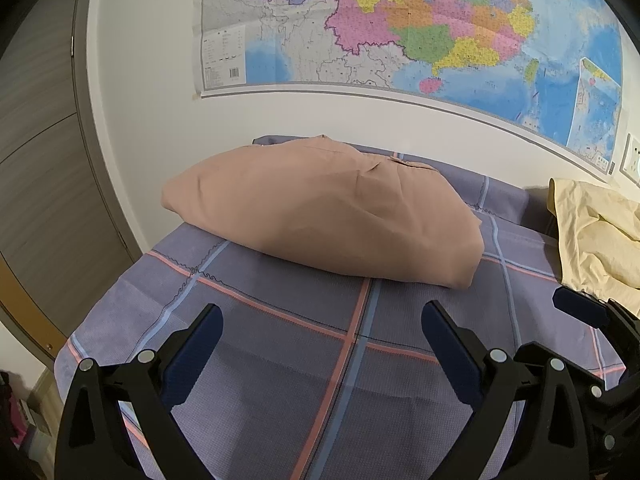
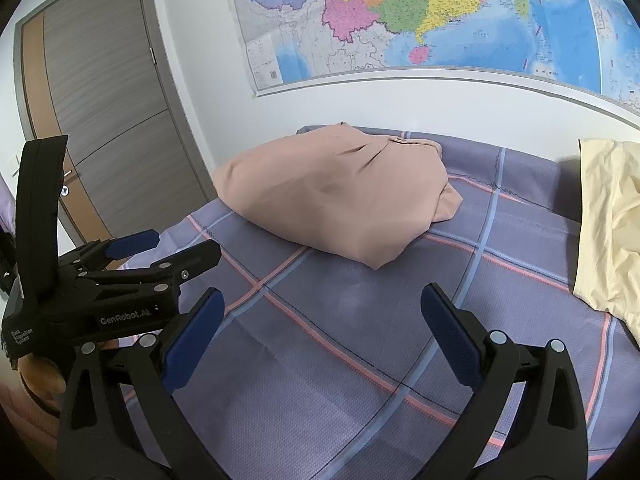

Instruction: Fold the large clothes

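Holding both claws spread wide and empty above the bed (image 1: pixel 280 344), I see my left claw (image 1: pixel 322 354) at the bottom of its frame and my right claw (image 2: pixel 322 340) likewise in its own view. A folded tan garment (image 1: pixel 320 216) lies at the middle of each frame, on the checked purple sheet (image 2: pixel 360 320) near the wall. At the right edge a crumpled cream cloth (image 1: pixel 596 240) rests on the bed, apart from the tan one. A colourful map (image 1: pixel 420 28) fills the upper wall; a door (image 2: pixel 108 92) stands at upper left.
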Motion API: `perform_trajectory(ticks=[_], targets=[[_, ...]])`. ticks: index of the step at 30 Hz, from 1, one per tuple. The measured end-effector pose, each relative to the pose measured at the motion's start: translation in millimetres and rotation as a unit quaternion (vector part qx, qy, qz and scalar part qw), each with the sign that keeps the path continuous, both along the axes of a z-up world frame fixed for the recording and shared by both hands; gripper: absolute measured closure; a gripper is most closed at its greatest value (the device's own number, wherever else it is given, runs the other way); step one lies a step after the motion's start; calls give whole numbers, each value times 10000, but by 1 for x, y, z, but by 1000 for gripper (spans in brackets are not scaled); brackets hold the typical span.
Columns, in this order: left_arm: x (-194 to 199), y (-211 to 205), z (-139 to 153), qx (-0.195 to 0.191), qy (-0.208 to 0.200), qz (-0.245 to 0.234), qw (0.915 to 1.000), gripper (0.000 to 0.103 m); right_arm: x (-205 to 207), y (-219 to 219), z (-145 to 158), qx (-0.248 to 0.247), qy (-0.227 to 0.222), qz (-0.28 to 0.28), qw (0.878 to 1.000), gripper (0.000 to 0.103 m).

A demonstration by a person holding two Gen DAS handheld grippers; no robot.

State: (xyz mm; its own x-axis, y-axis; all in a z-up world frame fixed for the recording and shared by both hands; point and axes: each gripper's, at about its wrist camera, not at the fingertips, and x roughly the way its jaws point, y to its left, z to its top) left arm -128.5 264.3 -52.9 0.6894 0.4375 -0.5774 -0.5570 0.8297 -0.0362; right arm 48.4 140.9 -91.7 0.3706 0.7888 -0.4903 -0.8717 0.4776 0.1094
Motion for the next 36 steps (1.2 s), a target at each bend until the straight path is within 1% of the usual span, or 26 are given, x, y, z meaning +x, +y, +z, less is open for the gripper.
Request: perform_trajectory(ticks=[27, 34, 36], targets=[[0, -1, -1, -20, 0, -38, 10000, 7, 1, -1, 0, 22, 33, 14, 10000, 6], [3, -8, 0, -36, -104, -208, 9997, 7, 2, -13, 0, 87, 49, -96, 9999, 6], [7, -14, -2, -48, -44, -274, 9996, 7, 2, -20, 0, 100, 57, -188, 9998, 6]])
